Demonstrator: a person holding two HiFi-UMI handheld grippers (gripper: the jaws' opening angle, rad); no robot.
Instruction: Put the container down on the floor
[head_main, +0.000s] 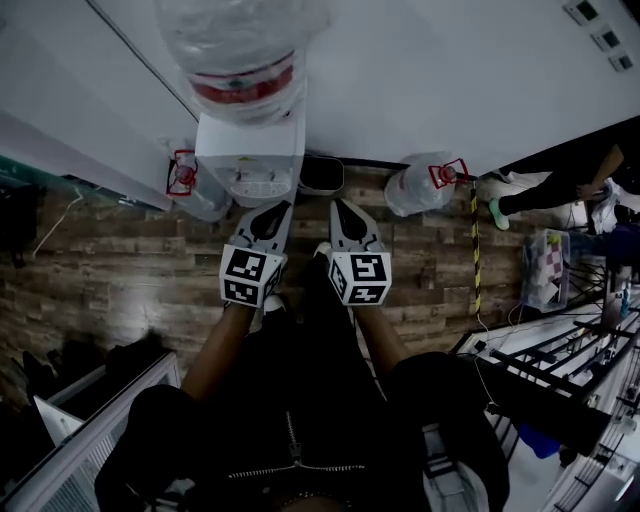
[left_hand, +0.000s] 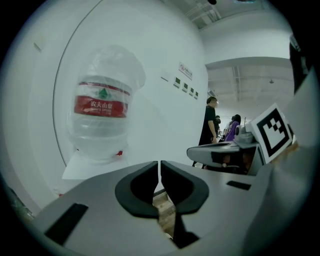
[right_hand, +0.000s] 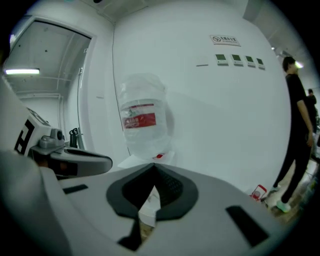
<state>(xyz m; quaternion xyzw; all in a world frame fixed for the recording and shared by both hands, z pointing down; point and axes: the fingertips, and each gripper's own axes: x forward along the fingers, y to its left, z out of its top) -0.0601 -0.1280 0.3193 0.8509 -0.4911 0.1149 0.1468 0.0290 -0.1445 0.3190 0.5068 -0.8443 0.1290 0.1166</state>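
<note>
Against the wall on the left, a clear plastic water jug with a red handle (head_main: 193, 188) lies on the brown wood-plank floor (head_main: 120, 260), touching the foot of the white water dispenser (head_main: 250, 150). The dispenser carries a big clear water bottle with a red label (head_main: 240, 50) upside down on top. The left gripper (head_main: 272, 213) is held in front of the dispenser, above the floor and apart from that jug. From its own camera, the left gripper (left_hand: 159, 167) has its dark pads pressed together at the tips with nothing between them. Only floor shows through the gap lower down, and the labelled bottle (left_hand: 102, 125) stands beyond. Just beside it, the right gripper (head_main: 342, 212) points the same way. Its own view shows the right gripper (right_hand: 152, 170) with jaws likewise closed on nothing, and the same bottle (right_hand: 144, 117) ahead. Further right, a second clear plastic jug with a red handle (head_main: 422, 187) lies on the floor by the wall, well clear of both grippers. I cannot tell which jug is the container meant. At the far right a person in dark trousers and a green shoe (head_main: 545, 195) stands near a yellow-and-black striped strip (head_main: 475, 250).
</note>
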